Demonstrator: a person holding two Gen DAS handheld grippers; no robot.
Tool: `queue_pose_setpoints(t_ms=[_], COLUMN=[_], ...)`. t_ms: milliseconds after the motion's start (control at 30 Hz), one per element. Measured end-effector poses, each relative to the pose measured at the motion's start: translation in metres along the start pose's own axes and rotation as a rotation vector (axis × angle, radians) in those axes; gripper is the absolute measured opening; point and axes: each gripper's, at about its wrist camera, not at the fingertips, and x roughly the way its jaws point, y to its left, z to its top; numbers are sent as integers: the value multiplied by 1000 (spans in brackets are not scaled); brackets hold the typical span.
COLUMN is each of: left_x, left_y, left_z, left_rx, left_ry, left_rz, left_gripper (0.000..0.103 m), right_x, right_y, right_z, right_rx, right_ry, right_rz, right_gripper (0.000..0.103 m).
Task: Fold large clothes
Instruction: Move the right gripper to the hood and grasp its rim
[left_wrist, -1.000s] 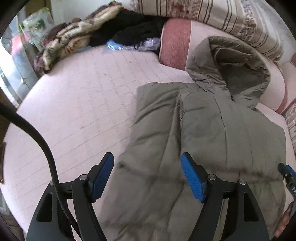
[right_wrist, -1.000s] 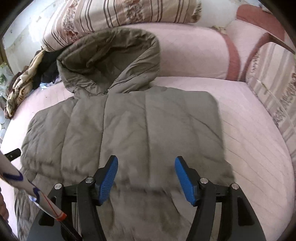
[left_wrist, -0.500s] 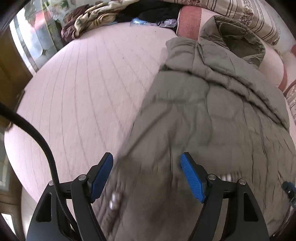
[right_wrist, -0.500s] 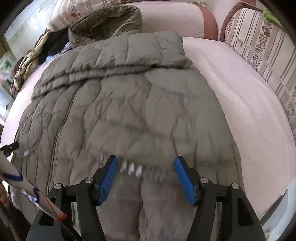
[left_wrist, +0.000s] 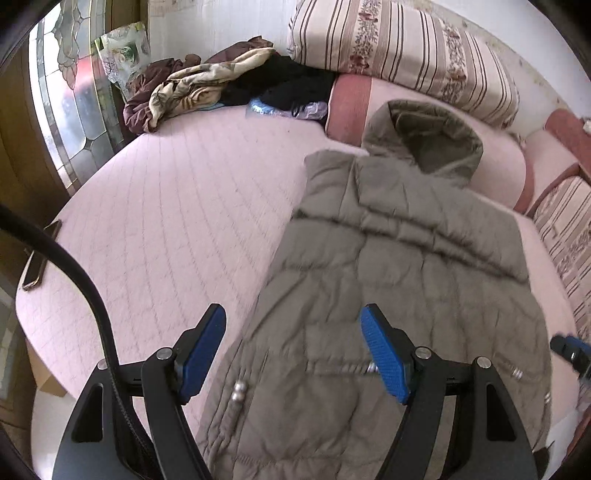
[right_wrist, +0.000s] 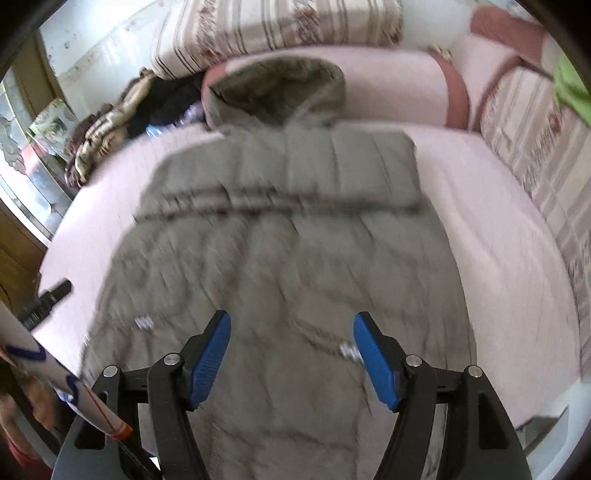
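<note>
The grey-green hooded puffer jacket (left_wrist: 402, 280) lies flat on the pink quilted bed (left_wrist: 177, 221), filling the centre and right of the left wrist frame, its hood (left_wrist: 424, 136) propped against the pink bolster (left_wrist: 495, 162) at the upper right. A folded band runs across the jacket below the hood. In the right wrist frame the jacket (right_wrist: 288, 258) spans the middle, blurred, hood (right_wrist: 280, 88) at top centre.

The left tongs (left_wrist: 293, 354) are spread wide with nothing between the blue pads; they hang over the jacket's left edge near its lower end. The right tongs (right_wrist: 291, 358) are also spread, with nothing between their pads, and hang above the jacket's lower middle.

Open room: a broad bare stretch of bed lies left of the jacket in the left wrist frame, reaching the rounded bed edge at lower left, where a phone (left_wrist: 40, 254) rests just by the rim. In the right wrist frame a bare strip of bed (right_wrist: 509, 258) runs down the right side to the edge. A heap of clothes (left_wrist: 221, 85) crowds the upper left corner of the bed; striped cushions (left_wrist: 402, 51) line the top and right.

No readable writing or brand shows; silver snaps (left_wrist: 238, 391) dot the jacket's lower part.
</note>
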Motion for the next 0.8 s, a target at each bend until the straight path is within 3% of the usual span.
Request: queue_pose_setpoints(t_ms=[167, 333, 600, 800], left_x=[25, 62, 106, 128], left_y=[-1, 11, 30, 41], left_z=[22, 42, 56, 58], left_rx=[-40, -89, -66, -65], left_ry=[-7, 4, -14, 17], left_rz=[-40, -67, -38, -18], left_gripper=[75, 75, 75, 75], right_x=[15, 61, 134, 180], right_y=[38, 62, 67, 62], right_z=[65, 142, 257, 322], right_rx=[-25, 39, 184, 294], right_ry=[-65, -76, -92, -101], right_rz=[-21, 21, 20, 19], right_gripper=[76, 76, 79, 83])
